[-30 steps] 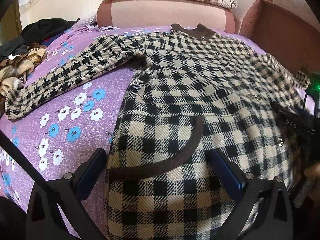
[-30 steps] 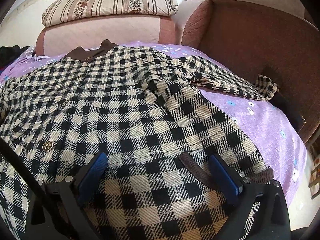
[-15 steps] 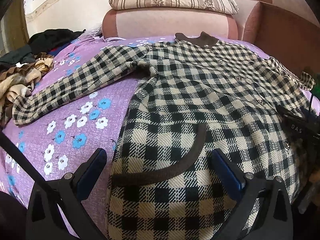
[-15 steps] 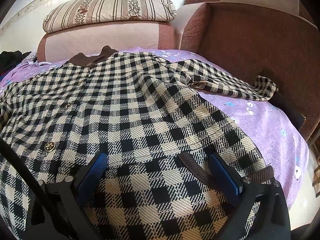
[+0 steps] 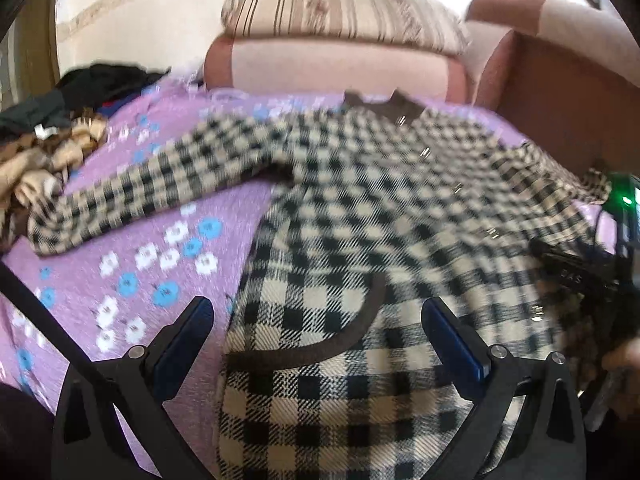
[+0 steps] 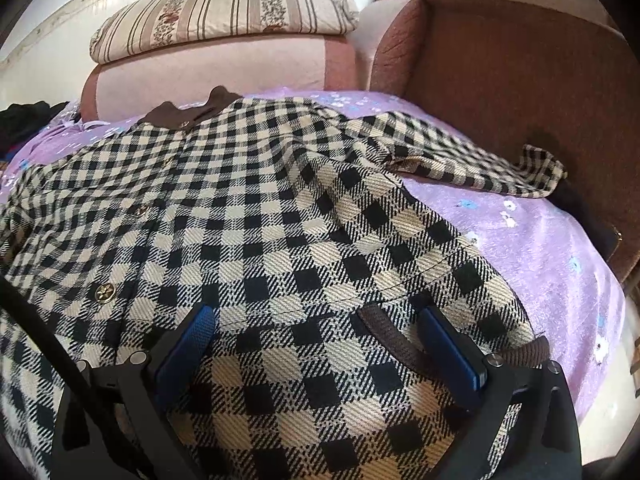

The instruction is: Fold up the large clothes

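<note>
Left wrist view, blurred: checked coat (image 5: 400,208) lies spread face-up on the purple flowered bedspread (image 5: 120,240), brown collar toward the sofa back, one sleeve (image 5: 132,196) stretched out flat toward a heap of other clothes (image 5: 44,136). Left gripper (image 5: 316,340) sits low over the coat's near hem corner, jaws wide apart, one blue pad over bedspread, the other over cloth; brown-trimmed pocket (image 5: 320,344) lies between them. Nothing pinched. The other tool shows dark at the frame's right edge. Right wrist view, sharp: same coat (image 6: 240,208) fills the frame, metal buttons down the front, second sleeve (image 6: 460,160) running toward the brown armrest (image 6: 520,100). Right gripper (image 6: 316,344) also spread open, both pads over the hem region beside a brown-edged pocket (image 6: 384,332); whether they touch the cloth I cannot tell. Judgement: thick woven wool-type fabric, fairly heavy, soft but with body, not slippery; it should hold a crease yet drag on the bedspread. Best holds look like the two hem corners, or each cuff for sleeve folds. Both tools point forward along the bed, angled down, side by side.
</note>
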{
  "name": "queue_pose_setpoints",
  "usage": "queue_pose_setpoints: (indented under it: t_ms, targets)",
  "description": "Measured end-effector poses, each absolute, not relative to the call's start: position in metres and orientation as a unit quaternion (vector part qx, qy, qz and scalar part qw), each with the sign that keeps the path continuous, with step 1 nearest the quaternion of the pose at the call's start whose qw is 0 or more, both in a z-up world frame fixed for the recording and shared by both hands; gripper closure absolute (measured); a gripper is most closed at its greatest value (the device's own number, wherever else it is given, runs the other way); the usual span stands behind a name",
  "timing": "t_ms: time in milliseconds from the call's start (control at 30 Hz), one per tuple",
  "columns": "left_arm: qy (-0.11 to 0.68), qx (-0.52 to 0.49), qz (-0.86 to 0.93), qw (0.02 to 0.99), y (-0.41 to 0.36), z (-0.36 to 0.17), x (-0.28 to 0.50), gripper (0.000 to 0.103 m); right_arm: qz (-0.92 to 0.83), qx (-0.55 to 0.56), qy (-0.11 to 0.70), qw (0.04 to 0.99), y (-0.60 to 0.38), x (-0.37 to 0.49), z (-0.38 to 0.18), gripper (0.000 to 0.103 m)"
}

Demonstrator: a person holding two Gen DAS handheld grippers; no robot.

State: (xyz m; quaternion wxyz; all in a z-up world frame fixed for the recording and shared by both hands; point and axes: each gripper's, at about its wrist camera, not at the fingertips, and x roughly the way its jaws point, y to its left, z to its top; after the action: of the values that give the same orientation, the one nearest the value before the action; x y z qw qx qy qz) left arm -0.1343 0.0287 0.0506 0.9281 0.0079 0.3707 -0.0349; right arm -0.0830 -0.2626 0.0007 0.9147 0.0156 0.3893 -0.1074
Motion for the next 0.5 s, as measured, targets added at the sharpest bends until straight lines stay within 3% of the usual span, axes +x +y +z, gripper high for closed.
queue_pose_setpoints:
  t_ms: [67,100,300,500]
  targets:
    - [0.351,0.021,-0.039,0.935,0.026,0.058,-0.141,0.0,-0.096,0.03,0.414,0.905,-0.269,-0.082,0.01,0.021]
    - [0.347,0.024,-0.039,0.937,0.025,0.06,-0.143,0.0,-0.082,0.054,0.42,0.902,-0.277,-0.084,0.02,0.025]
    - [0.367,0.01,-0.046,0.929,0.03,0.055,-0.138,0.0,-0.117,0.17,0.379,0.902,-0.366,-0.095,0.073,0.024]
    - [0.393,0.004,-0.032,0.919,0.034,0.042,-0.128,0.0,-0.298,0.174,0.403,0.847,-0.504,-0.058,0.041,0.024]
